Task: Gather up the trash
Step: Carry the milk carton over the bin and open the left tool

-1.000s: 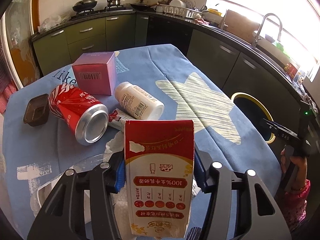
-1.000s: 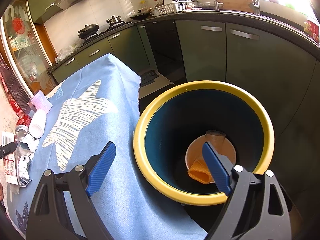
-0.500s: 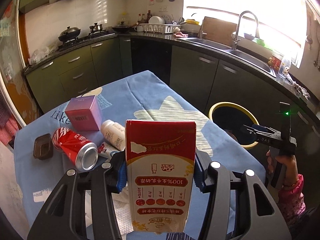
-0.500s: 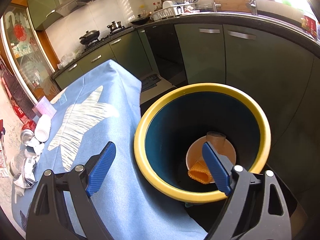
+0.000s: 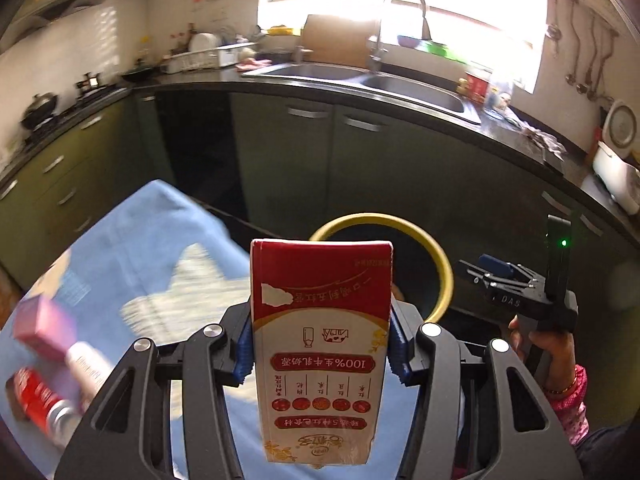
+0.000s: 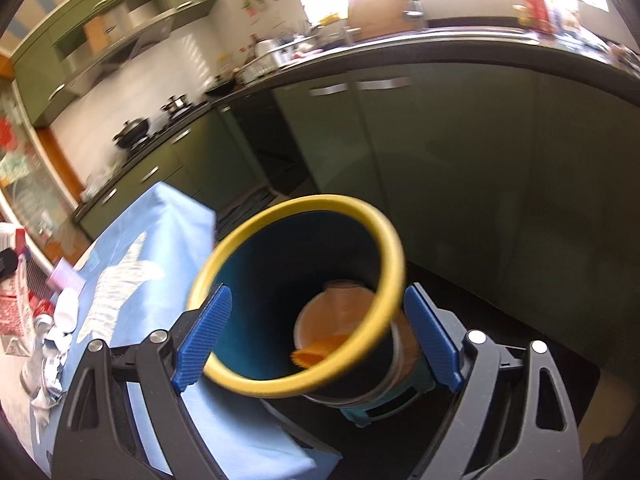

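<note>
Left claw point(image 5: 320, 354) clamped on red-and-white carton point(image 5: 320, 344), carton upright between the pads, yellow-rimmed bin point(image 5: 432, 256) just beyond it. Right claw point(image 6: 316, 336) spread wide, gripping nothing, bin rim point(image 6: 300, 376) between its fingers.

Home kitchen: sink point(image 5: 404, 84) w/ tap, stove point(image 6: 160, 120), green cabinets point(image 6: 440, 152).

Both wrist views angled downward, sharing yellow-rimmed bin point(image 5: 442, 276) point(image 6: 384, 232)

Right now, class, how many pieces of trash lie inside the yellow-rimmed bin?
2 visible: a tan paper bowl at the bottom of the yellow-rimmed bin, and an orange ridged piece lying in it. The near rim hides part of the floor, so more may be hidden.
</note>
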The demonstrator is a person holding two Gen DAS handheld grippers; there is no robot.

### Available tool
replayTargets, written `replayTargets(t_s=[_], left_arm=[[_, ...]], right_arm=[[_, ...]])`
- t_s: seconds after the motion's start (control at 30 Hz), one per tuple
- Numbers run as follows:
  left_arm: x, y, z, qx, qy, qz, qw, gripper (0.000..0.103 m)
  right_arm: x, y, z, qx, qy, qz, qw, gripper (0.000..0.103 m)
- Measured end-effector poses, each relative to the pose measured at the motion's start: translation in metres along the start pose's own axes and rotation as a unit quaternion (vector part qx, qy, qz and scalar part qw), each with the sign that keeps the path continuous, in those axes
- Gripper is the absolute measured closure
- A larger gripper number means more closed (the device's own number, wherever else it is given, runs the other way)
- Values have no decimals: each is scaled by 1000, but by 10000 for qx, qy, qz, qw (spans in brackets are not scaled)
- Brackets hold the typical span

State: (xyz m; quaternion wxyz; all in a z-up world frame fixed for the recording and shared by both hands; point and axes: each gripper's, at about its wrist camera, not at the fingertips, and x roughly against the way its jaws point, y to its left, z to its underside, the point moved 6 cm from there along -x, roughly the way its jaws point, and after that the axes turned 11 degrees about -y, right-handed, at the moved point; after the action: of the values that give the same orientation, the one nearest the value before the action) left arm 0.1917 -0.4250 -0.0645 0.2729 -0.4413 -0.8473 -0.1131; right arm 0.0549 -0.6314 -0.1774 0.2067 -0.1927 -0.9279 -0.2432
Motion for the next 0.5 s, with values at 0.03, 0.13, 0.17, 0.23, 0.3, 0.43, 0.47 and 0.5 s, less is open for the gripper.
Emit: replayTargets(t_s=[0.03,0.13,0.17,0.23,0.3,0.43,0.47,0.5], left_arm=[[-17,-10,-6,-32,72,110,9999,51],[-59,-34,-15,-172,258,338,9989,51],[-70,-40,-15,-215,306,365,9986,51],[-95,-55,-19,-325,391,460,9977,51],[-118,-62,-21,-317,480,515,9970,51],[-153,-66,-23,-231,595,426,9970,41],[-156,-66,-24,-238,585,385,9973,33],[-156,-66,-26,-220,529,349,9977,31]], right_arm=[[1,-7,0,-45,-6,54,10000,20],[3,-23,0,-134,-12,175,9998,20],[4,-27,0,-160,-15,203,9997,19],[4,-34,0,-211,-9,249,9995,19],[4,-39,0,-237,-6,281,9993,19],[4,-44,0,-264,-7,323,9991,19],[5,-45,-1,-268,-10,323,9991,19],[5,-46,-1,-268,-9,320,9991,19]])
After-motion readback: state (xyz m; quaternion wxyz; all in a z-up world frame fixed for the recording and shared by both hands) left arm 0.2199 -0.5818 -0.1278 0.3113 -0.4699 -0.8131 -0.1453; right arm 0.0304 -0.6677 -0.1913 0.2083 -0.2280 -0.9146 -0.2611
